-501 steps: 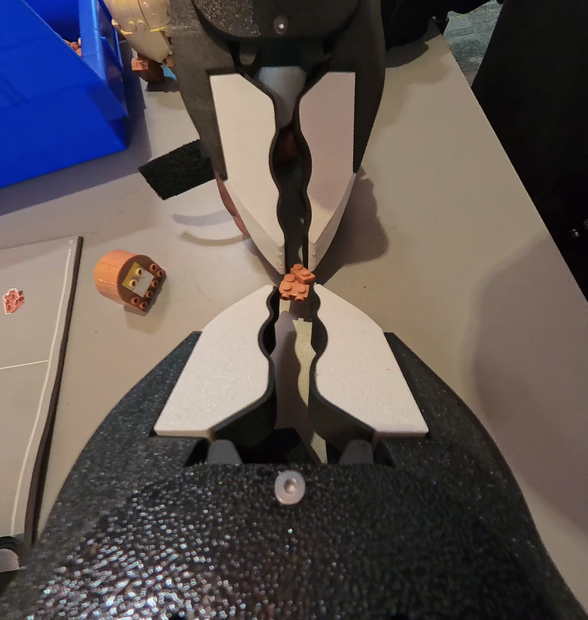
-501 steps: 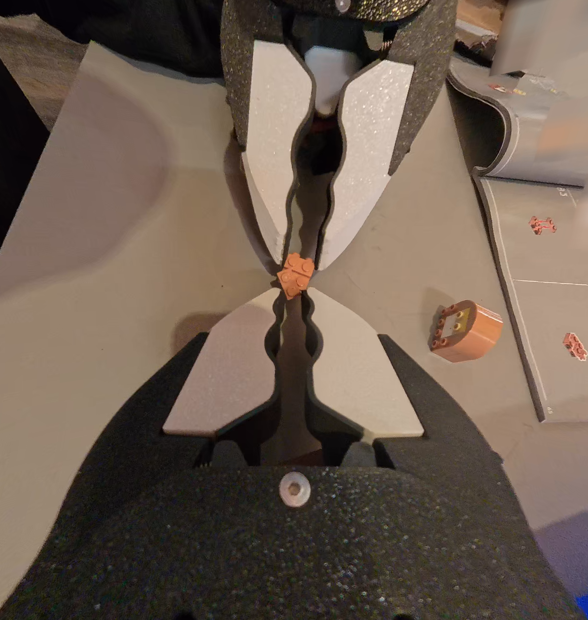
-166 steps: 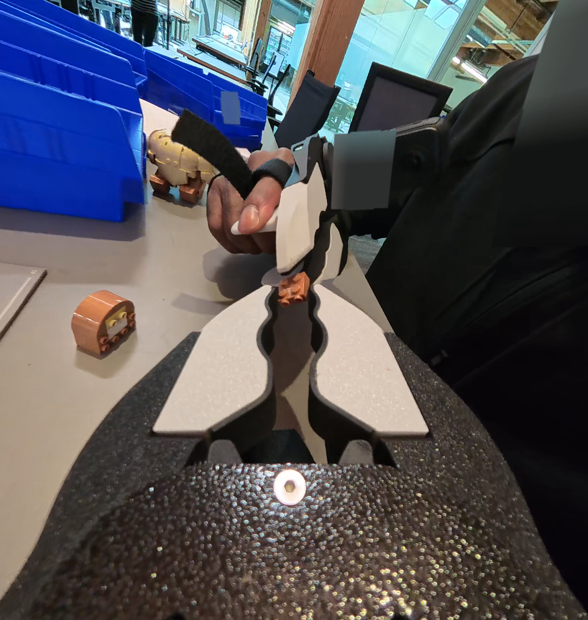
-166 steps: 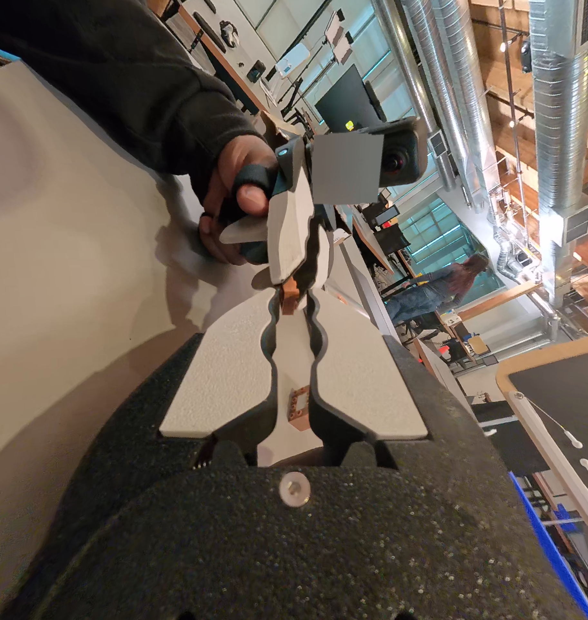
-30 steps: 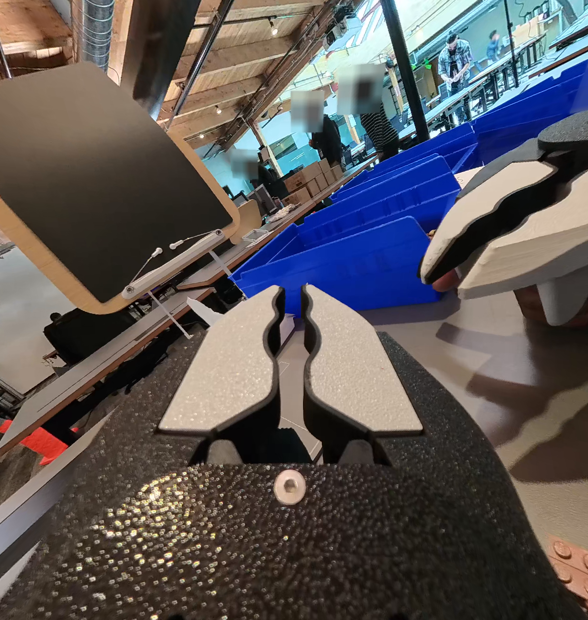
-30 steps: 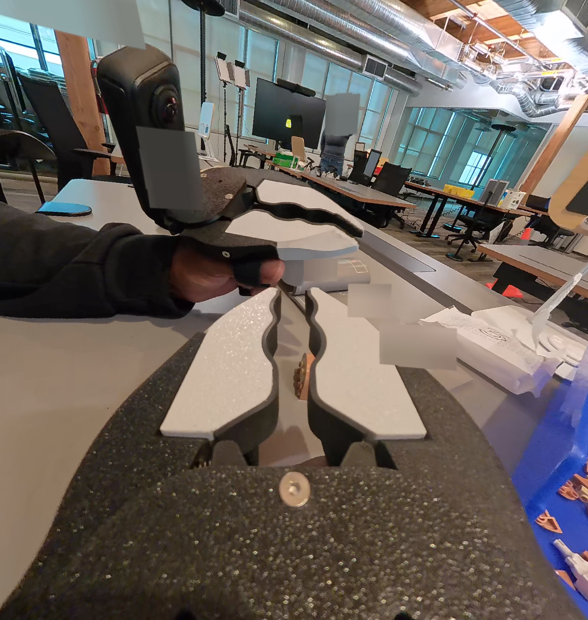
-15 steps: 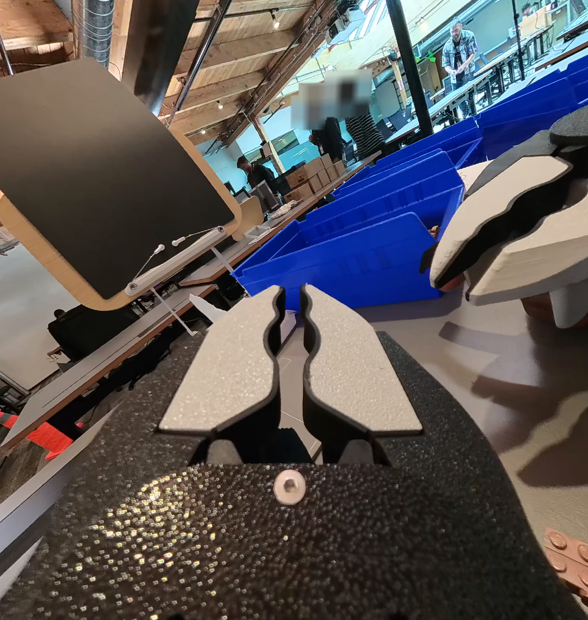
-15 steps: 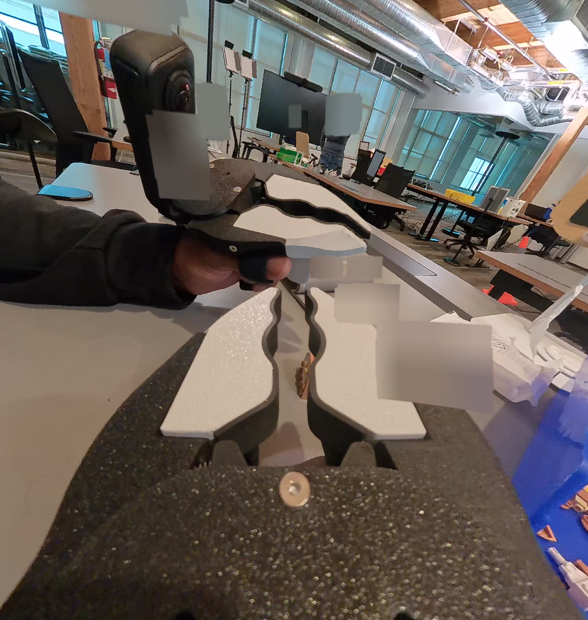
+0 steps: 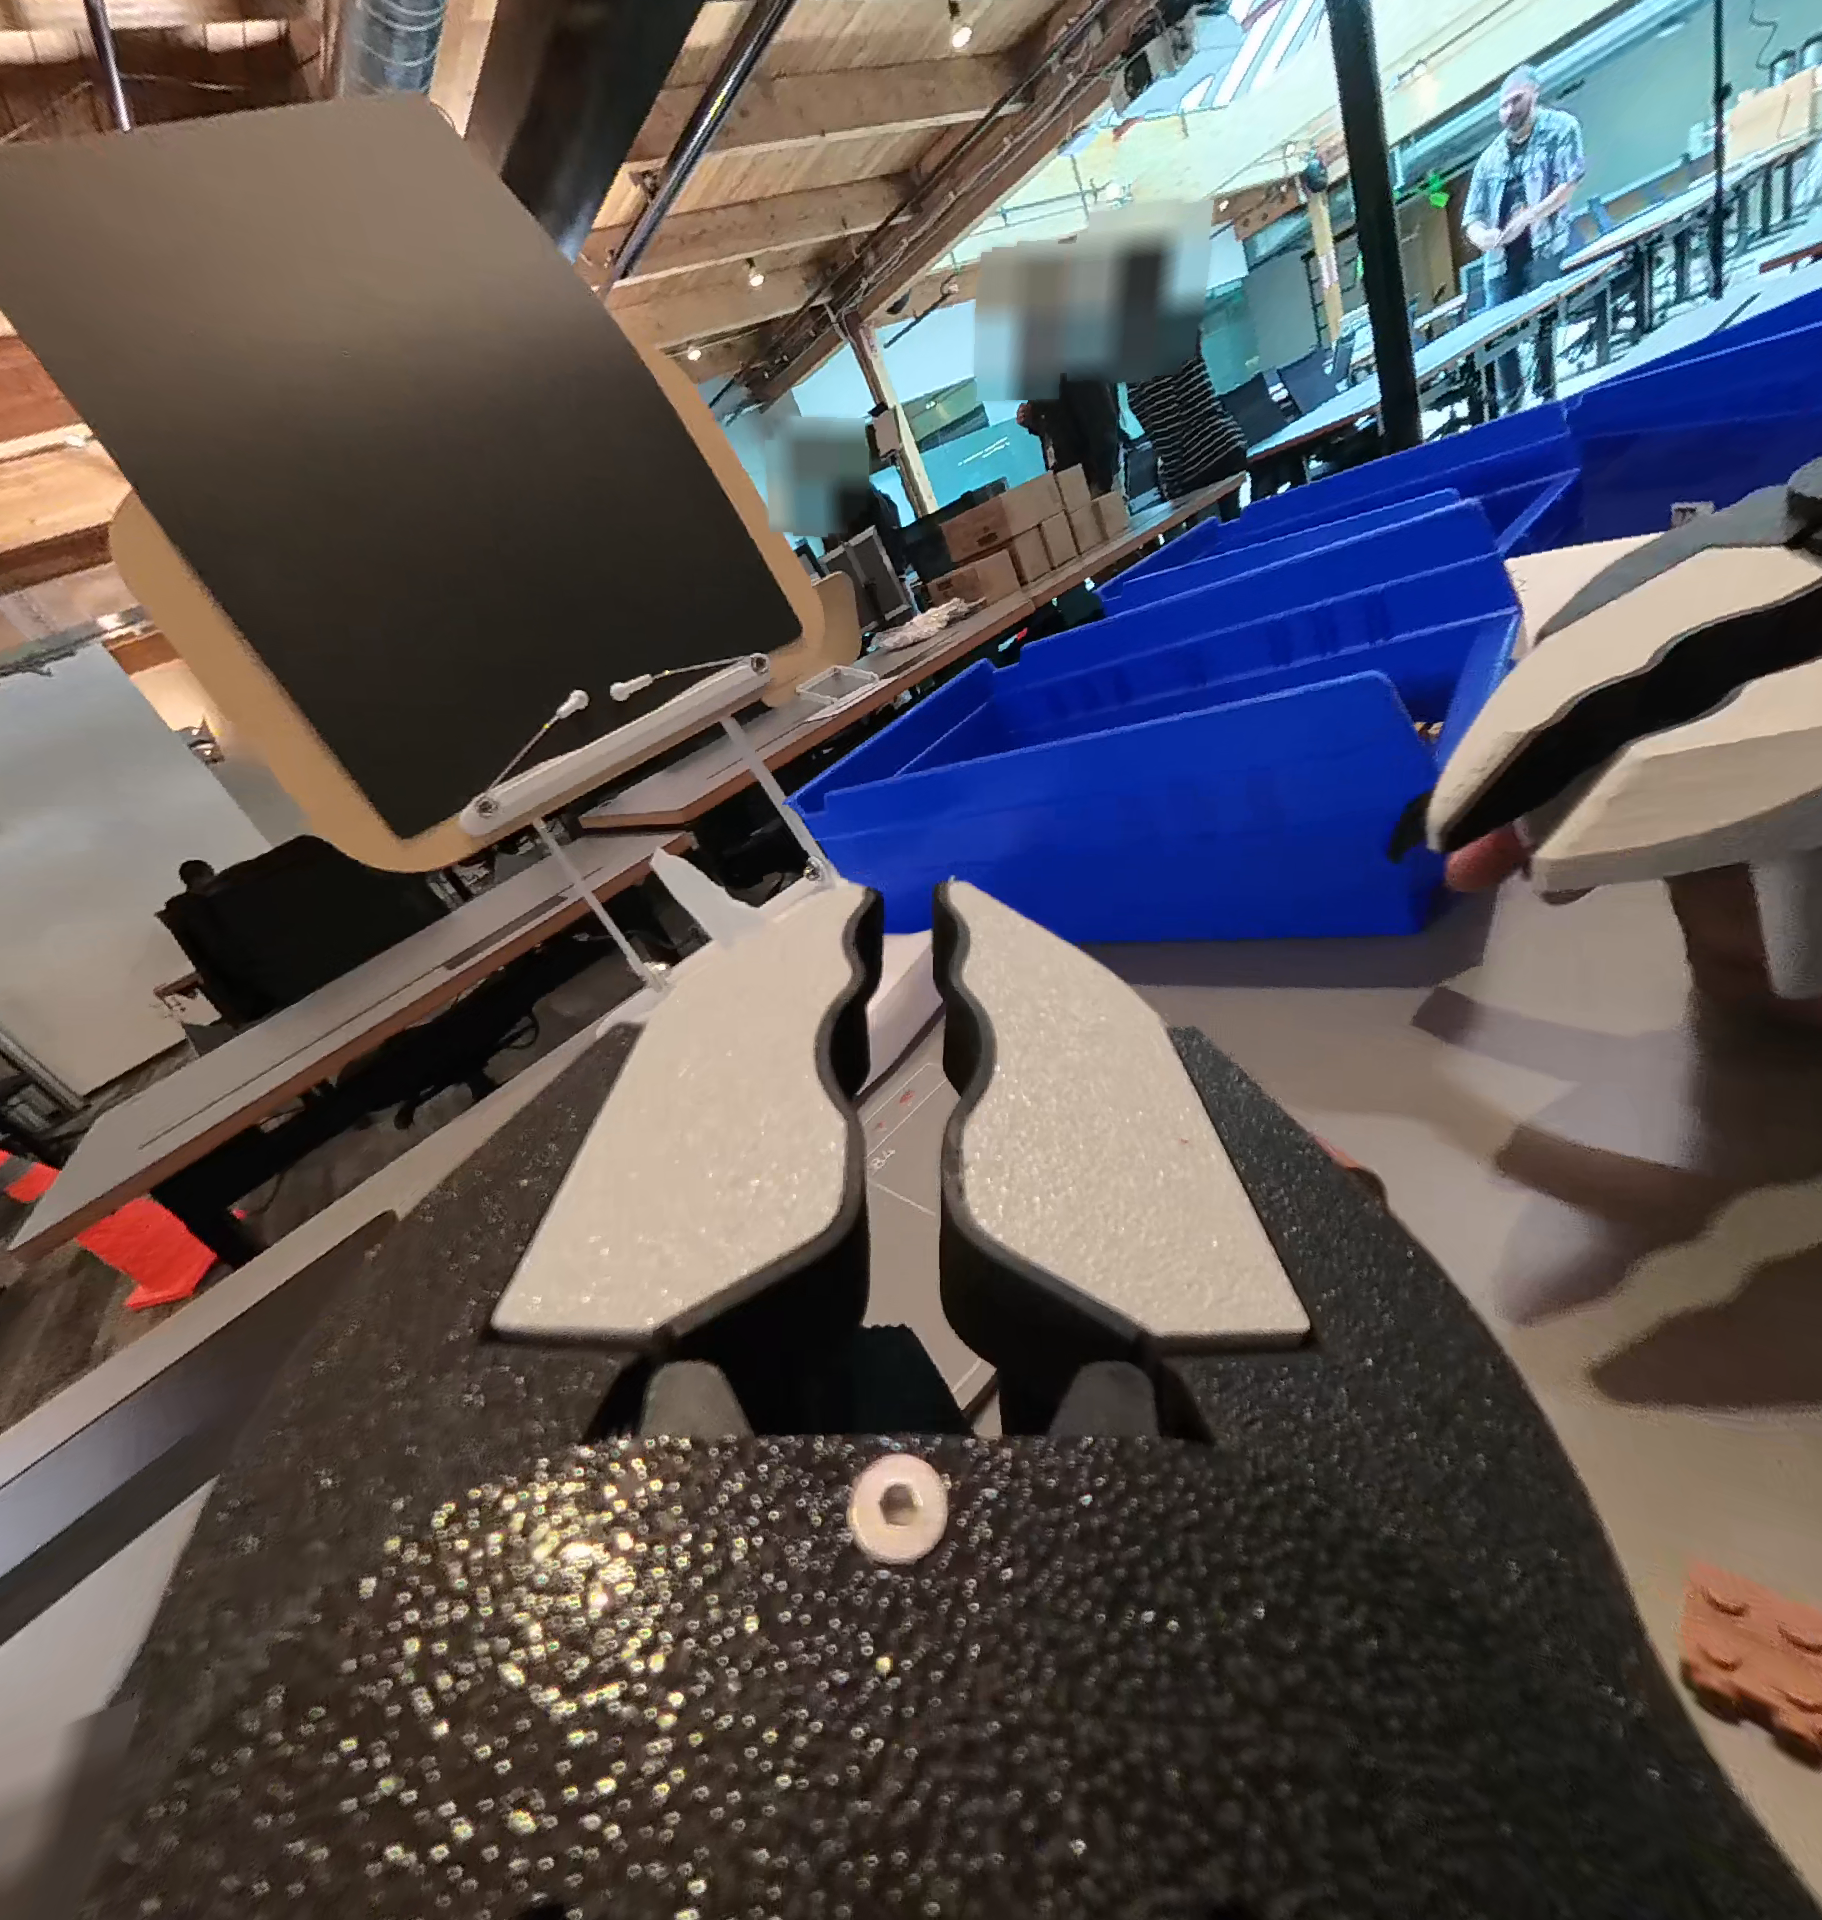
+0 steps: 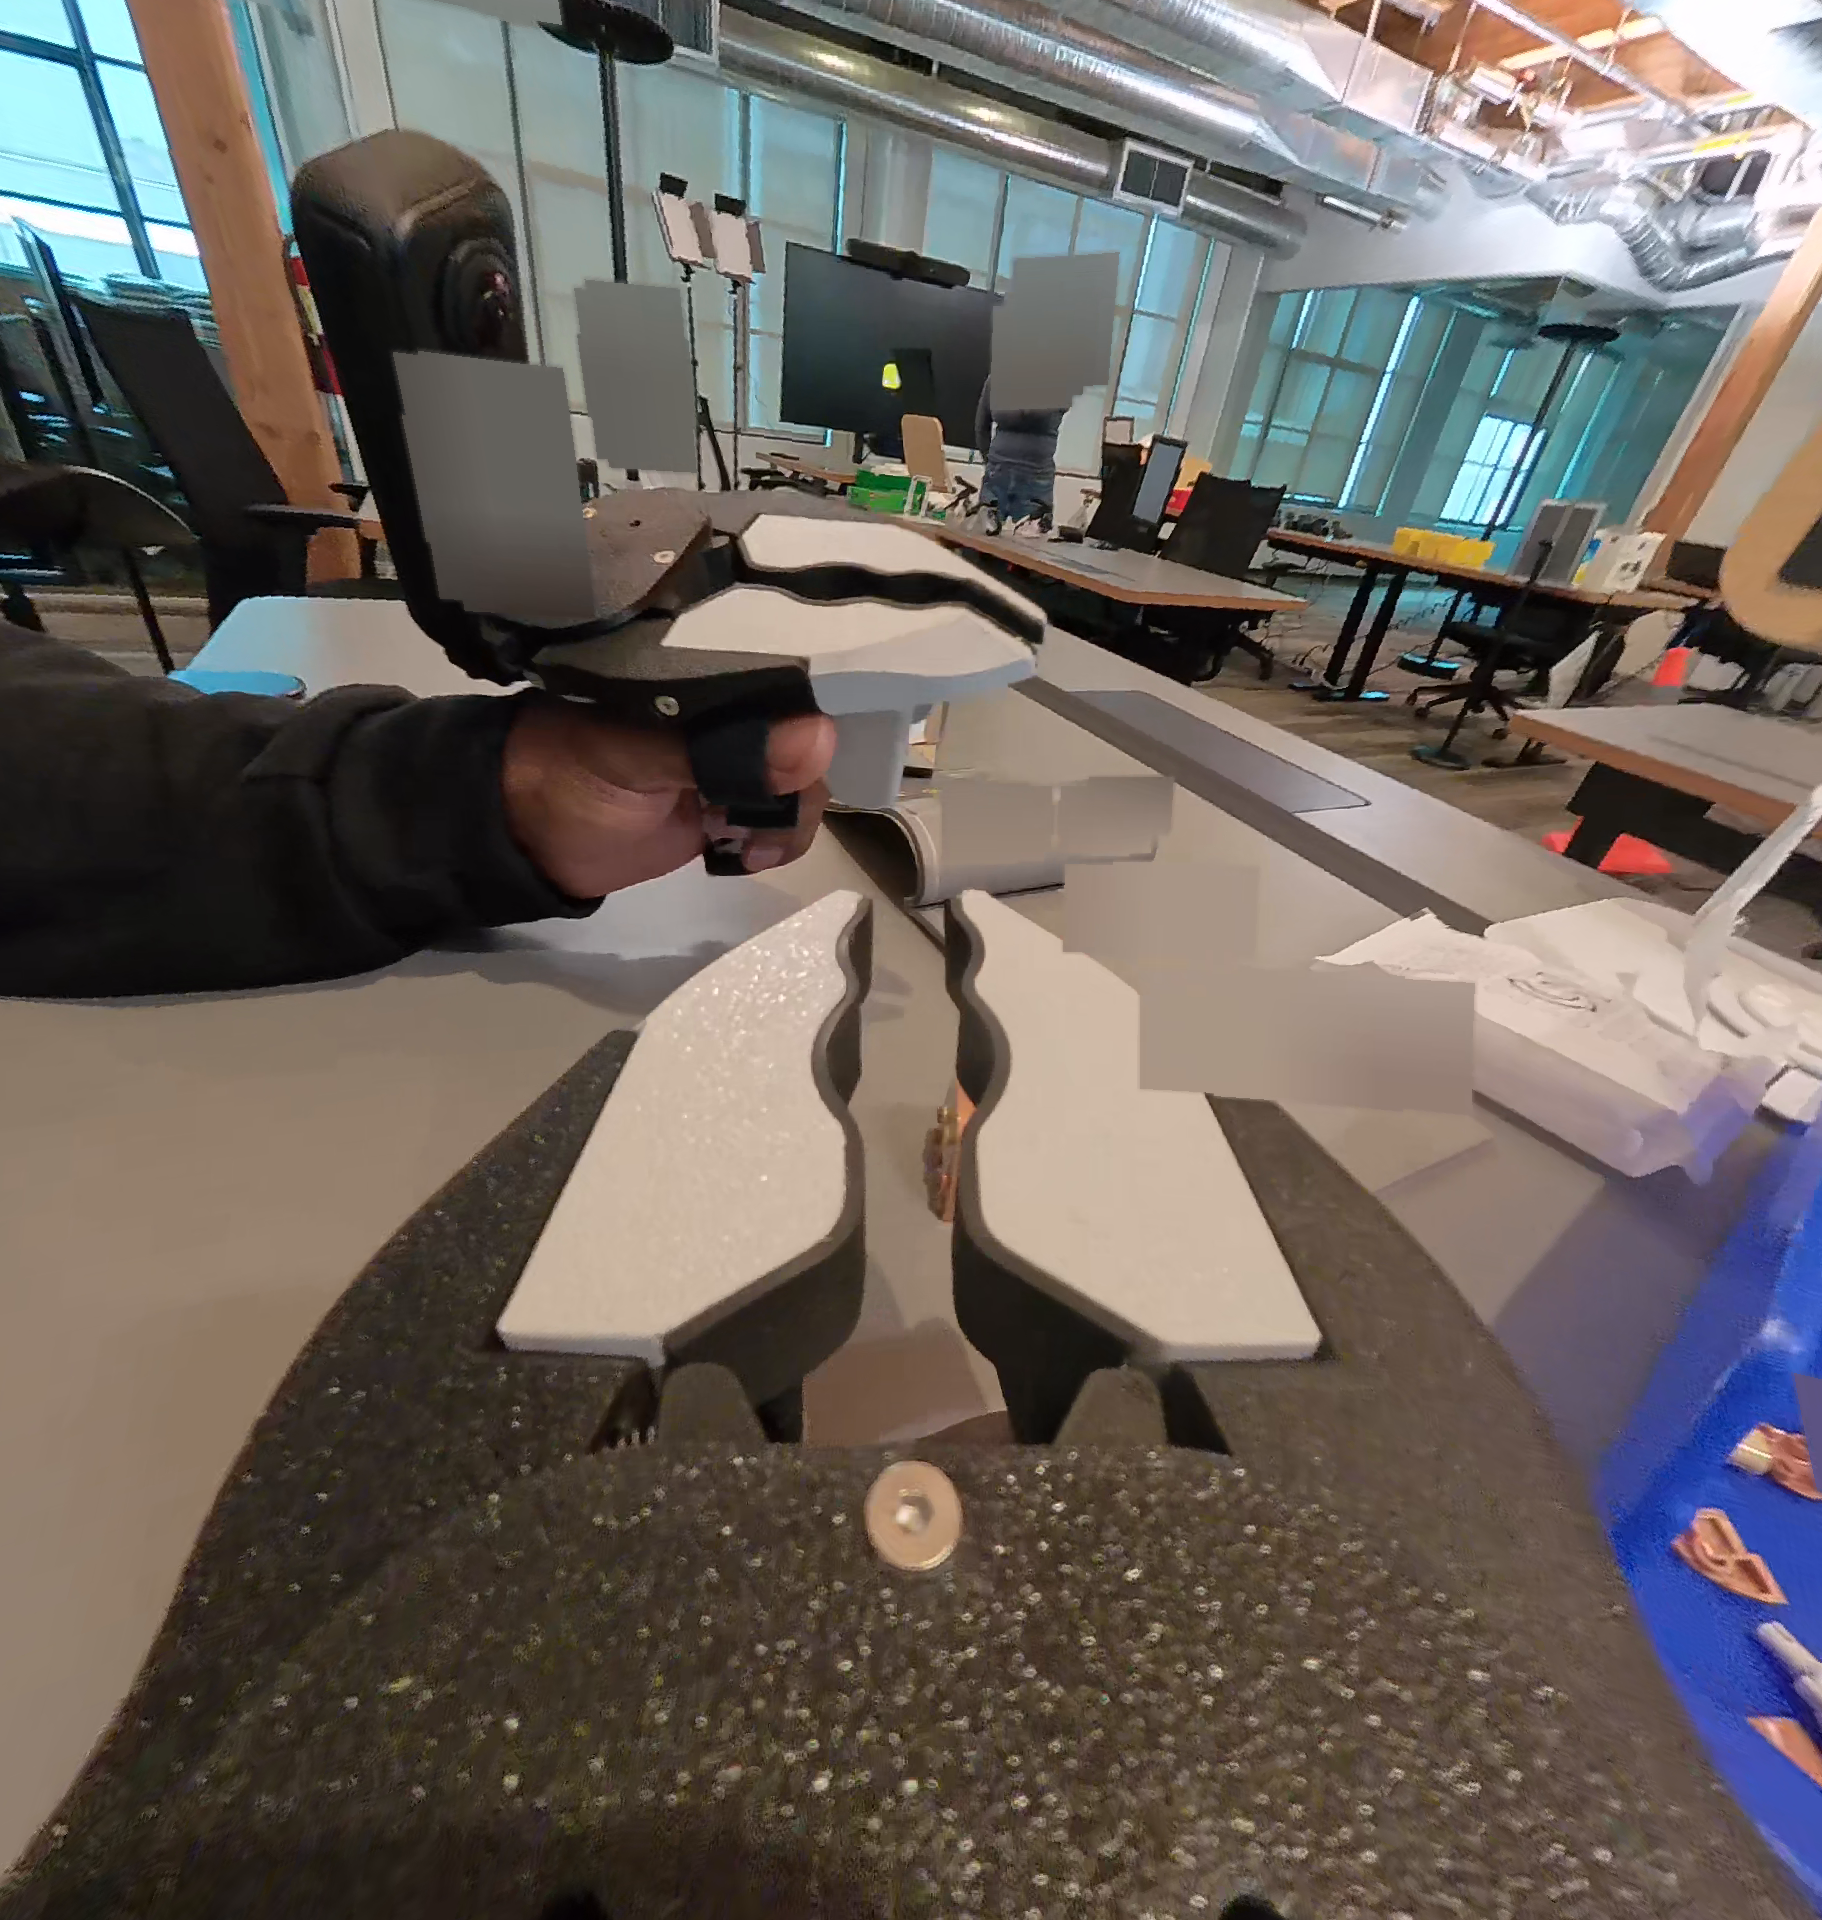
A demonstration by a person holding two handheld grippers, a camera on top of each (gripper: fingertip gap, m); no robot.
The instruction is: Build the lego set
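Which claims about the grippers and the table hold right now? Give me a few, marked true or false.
1. The left gripper grips a brick. False: its fingers stand slightly apart with nothing between them.
2. A brown studded plate lies on the table beside the left gripper. True.
3. Blue bins stand beyond the left gripper. True.
4. The small brown piece in the right gripper rests on its left finger. False: it sits against the right finger, clear of the left.

Pale grey wavy-edged fingers [image 9: 699, 1132] are carried on black speckled tongs [image 9: 902, 904]; a silver screw [image 9: 896, 1507] is set behind them, and a black sleeve [image 10: 211, 821] is worn.
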